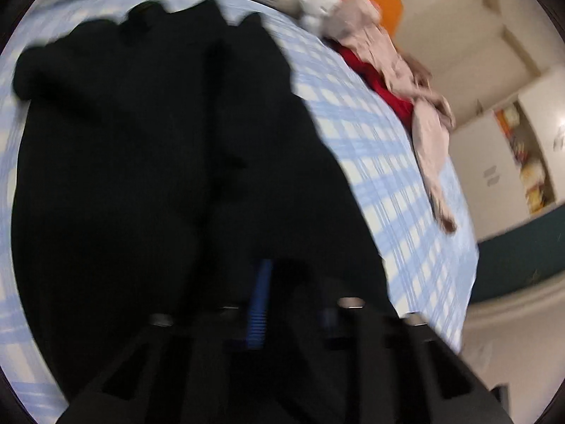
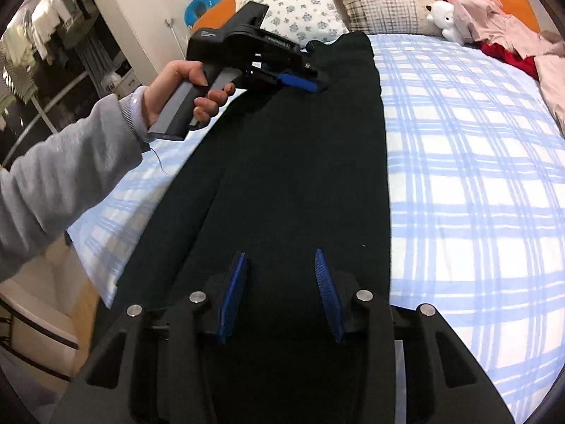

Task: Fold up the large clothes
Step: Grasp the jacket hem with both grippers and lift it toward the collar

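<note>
A long black garment (image 2: 300,176) lies stretched lengthwise on the bed, folded into a narrow strip. In the right wrist view a hand holds my left gripper (image 2: 303,83) down at the garment's far part, its blue pads together on the black cloth. The left wrist view is blurred: the left gripper (image 1: 272,268) shows one blue pad with the black garment (image 1: 141,141) bunched around its tips. My right gripper (image 2: 279,252) hovers over the garment's near end, its blue pads apart and only flat black cloth below them.
The blue-and-white checked sheet (image 2: 459,176) covers the bed. Pillows (image 2: 303,10) and a white plush toy (image 2: 441,17) lie at the head, pink and red clothes (image 2: 501,35) at the far right. The bed's left edge (image 2: 91,265) drops to the floor.
</note>
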### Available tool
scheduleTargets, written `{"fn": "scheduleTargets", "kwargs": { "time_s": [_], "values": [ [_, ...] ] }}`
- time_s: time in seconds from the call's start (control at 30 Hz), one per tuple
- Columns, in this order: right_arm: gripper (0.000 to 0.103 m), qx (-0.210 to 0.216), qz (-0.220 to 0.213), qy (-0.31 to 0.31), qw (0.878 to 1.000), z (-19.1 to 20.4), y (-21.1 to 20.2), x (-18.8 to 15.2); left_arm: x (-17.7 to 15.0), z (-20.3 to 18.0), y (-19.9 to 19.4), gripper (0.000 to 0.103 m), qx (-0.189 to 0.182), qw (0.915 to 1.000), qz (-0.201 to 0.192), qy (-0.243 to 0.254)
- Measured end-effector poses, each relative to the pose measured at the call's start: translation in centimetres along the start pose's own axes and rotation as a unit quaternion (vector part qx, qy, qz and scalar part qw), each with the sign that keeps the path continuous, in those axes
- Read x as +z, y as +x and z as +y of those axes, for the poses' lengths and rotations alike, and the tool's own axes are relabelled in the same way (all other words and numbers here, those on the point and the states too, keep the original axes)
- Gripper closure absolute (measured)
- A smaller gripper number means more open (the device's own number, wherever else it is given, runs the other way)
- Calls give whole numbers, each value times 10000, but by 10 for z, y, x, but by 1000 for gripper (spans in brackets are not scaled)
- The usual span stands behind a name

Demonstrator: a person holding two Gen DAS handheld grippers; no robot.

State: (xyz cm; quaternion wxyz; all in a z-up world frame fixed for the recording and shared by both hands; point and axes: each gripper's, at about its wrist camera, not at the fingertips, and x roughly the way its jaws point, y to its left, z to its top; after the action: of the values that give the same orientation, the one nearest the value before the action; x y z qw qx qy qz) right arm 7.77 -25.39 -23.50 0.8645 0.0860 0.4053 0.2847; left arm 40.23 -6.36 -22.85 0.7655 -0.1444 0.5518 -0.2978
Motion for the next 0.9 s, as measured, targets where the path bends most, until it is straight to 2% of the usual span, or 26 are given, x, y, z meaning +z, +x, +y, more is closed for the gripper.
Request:
{"fn": "scheduleTargets", "kwargs": {
  "time_s": [0.07, 0.1, 0.13, 0.17, 0.2, 0.23, 0.27, 0.3, 0.43, 0.5, 0.6, 0.67, 0.77, 0.9],
  "values": [
    [57, -19, -23, -47, 10000, 3, -6, -3, -5, 10, -5, 93, -154, 9994, -109, -281],
    [48, 80, -14, -21, 10000, 7, -8, 0, -10, 7, -14, 89, -115, 9990, -221, -371],
    [44, 173, -2, 24, 9998, 9, -12, 2, -13, 3, -20, 76, -69, 9989, -282, -367],
    [39, 337, -22, 137, 9993, 6, -22, 5, -21, -8, -34, 67, 6, 9987, -406, -293],
    [38, 468, -73, 217, 9986, 7, -27, 5, -33, -21, -50, 48, 60, 9983, -538, -197],
    [37, 605, -139, 312, 9976, 4, -38, 8, -47, -34, -65, 22, 102, 9978, -641, -102],
    [31, 757, -189, 408, 9961, -4, -48, 9, -72, -51, -86, 12, 54, 9971, -753, 7],
    [27, 948, -231, 557, 9937, -13, -62, 7, -93, -63, -101, 9, 36, 9966, -822, 83],
    [27, 1287, -28, 986, 9868, -41, -88, -10, -197, -93, -147, 9, 83, 9953, -940, 209],
    [29, 1414, 289, 1196, 9823, -51, -85, -23, -248, -85, -154, 9, 92, 9963, -844, -104],
    [30, 1496, 703, 1328, 9773, -54, -69, -41, -301, -67, -146, 9, 93, 9963, -601, -613],
    [30, 1462, 887, 1402, 9752, -54, -59, -49, -324, -55, -137, 9, 27, 9952, -444, -868],
    [30, 1326, 1106, 1437, 9744, -49, -45, -58, -343, -36, -120, 9, -269, 9916, -277, -1237],
    [33, 1323, 1179, 1498, 9727, -47, -38, -51, -353, -38, -107, 9, -327, 9922, -171, -1194]
  ]
}}
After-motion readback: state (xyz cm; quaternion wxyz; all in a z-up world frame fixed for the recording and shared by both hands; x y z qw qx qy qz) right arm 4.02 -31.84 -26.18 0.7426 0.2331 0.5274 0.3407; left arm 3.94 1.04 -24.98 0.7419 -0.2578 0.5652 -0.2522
